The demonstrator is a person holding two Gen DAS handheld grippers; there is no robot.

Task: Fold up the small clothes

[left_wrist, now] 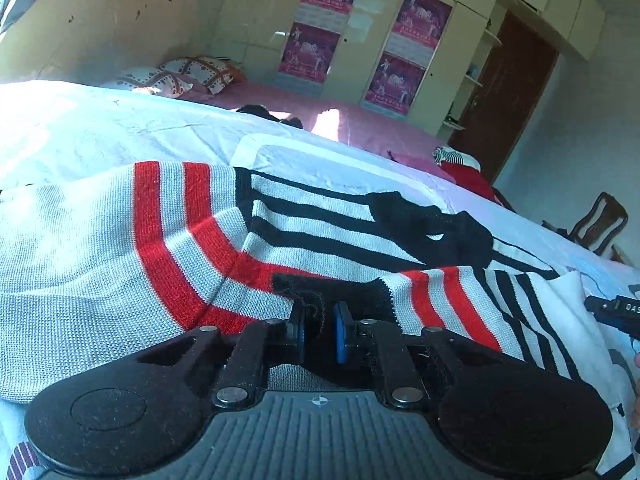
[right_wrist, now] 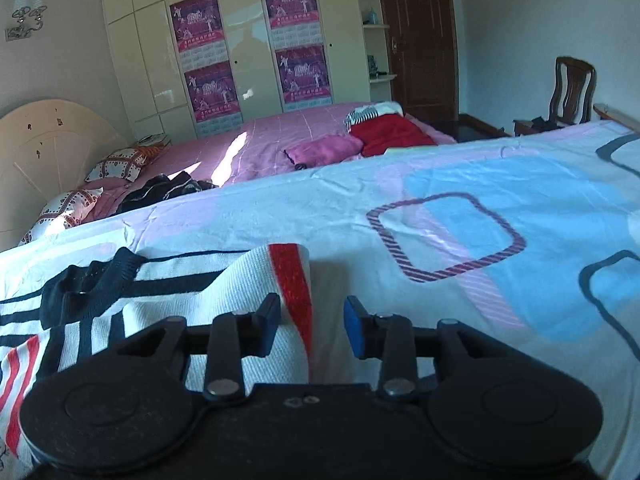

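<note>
A striped sweater (left_wrist: pixel 120 248) lies spread on the bedsheet (right_wrist: pixel 480 184) during a folding job with 2 handheld grippers. Nearest the sweater's black hem, the left gripper (left_wrist: pixel 319 330) pinches the knit between narrow jaws; if that shallow hold slips, the fold could collapse. At the sweater's red-banded sleeve, the right gripper (right_wrist: pixel 311 326) stands parted, pressing nothing, and could snag cloth by its left finger. Both grippers tilt downward. Beyond the sweater, the wardrobe (right_wrist: pixel 248 40) fills the wall.

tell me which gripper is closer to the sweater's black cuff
Left. The left gripper has the black cuff between its fingertips. The right gripper sits at the sweater's red-striped edge, off that cuff.
</note>
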